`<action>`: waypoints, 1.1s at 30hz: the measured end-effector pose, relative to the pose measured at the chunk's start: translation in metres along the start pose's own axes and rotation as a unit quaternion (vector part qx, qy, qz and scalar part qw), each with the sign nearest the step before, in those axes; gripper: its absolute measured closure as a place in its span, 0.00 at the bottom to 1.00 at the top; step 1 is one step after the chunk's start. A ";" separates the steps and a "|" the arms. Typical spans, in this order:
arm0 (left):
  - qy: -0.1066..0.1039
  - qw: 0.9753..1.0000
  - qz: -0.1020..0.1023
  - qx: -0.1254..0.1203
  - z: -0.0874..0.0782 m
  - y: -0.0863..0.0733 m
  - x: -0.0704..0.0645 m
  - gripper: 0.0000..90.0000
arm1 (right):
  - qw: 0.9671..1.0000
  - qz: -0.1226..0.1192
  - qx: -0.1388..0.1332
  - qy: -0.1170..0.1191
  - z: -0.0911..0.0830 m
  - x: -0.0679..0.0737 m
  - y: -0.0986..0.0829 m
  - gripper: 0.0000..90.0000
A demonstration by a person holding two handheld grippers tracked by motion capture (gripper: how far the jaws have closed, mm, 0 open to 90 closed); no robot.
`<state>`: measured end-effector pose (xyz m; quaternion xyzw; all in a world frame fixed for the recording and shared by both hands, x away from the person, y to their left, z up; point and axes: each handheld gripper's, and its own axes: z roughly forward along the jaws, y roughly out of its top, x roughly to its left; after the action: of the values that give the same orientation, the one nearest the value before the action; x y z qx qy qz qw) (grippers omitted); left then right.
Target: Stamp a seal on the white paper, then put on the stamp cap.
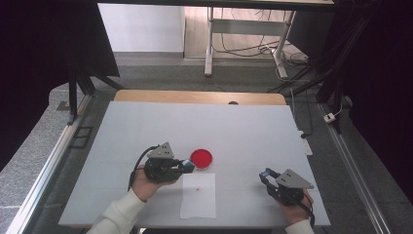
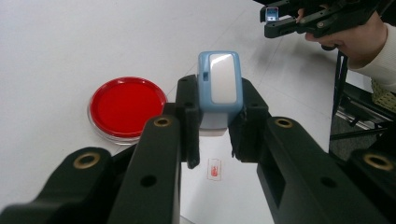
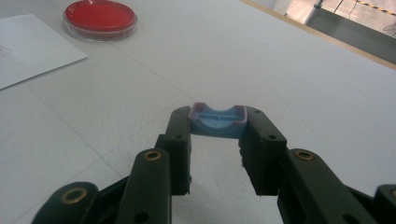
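My left gripper (image 2: pixel 214 123) is shut on a light blue stamp (image 2: pixel 219 88) with a white top, held above a white sheet of paper (image 1: pixel 198 195). A small red stamp mark (image 2: pixel 214 168) shows on the paper below it. A round red ink pad (image 1: pixel 201 158) sits just beyond the paper, right of my left gripper (image 1: pixel 187 165). My right gripper (image 3: pixel 215 128) is shut on a blue stamp cap (image 3: pixel 217 120) with its hollow side up, held over the table at the front right (image 1: pixel 266 174).
The white table top (image 1: pixel 243 131) spreads wide behind the ink pad (image 3: pixel 100 17). A wooden edge (image 1: pixel 199 96) runs along its far side. Metal rails flank the table, and a desk frame with cables stands on the floor behind.
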<state>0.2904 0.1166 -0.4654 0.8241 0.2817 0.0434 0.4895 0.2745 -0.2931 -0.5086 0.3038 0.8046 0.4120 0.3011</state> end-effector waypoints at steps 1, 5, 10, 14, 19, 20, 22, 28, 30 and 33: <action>0.001 1.000 0.000 0.000 0.000 0.000 0.000 0.84 | 1.000 0.000 0.000 0.000 0.000 0.000 0.000 0.72; 0.002 1.000 0.000 -0.002 -0.002 0.000 0.001 0.84 | 1.000 0.002 0.000 -0.001 0.000 0.000 0.000 0.72; 0.003 1.000 -0.002 -0.002 -0.002 0.000 0.002 0.84 | 1.000 0.001 -0.001 0.000 0.000 0.001 0.000 0.72; 0.003 1.000 -0.003 -0.001 -0.001 0.000 0.002 0.84 | 1.000 0.001 -0.001 0.000 -0.001 0.001 0.000 0.72; 0.007 1.000 -0.004 -0.004 0.000 -0.001 0.003 0.84 | 1.000 0.000 -0.001 0.000 0.000 0.001 0.001 0.72; 0.007 1.000 -0.004 -0.004 0.000 -0.001 0.003 0.84 | 1.000 0.000 -0.001 -0.001 0.000 0.001 0.001 0.72; 0.008 1.000 -0.005 -0.004 0.000 -0.001 0.003 0.84 | 1.000 0.002 -0.002 0.003 0.000 0.002 0.001 0.72; 0.009 1.000 -0.007 -0.011 0.001 -0.001 0.003 0.84 | 1.000 -0.003 -0.005 0.010 0.003 0.006 0.005 0.72; 0.011 1.000 -0.006 -0.014 0.001 -0.001 0.002 0.84 | 1.000 -0.001 -0.007 0.014 0.005 0.008 0.006 0.72; 0.013 1.000 -0.007 -0.016 0.002 -0.001 0.002 0.84 | 1.000 -0.004 -0.008 0.020 0.008 0.012 0.008 0.72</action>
<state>0.2924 0.1169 -0.4675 0.8138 0.2927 0.0549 0.4991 0.2749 -0.2770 -0.5088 0.2897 0.8086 0.4230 0.2886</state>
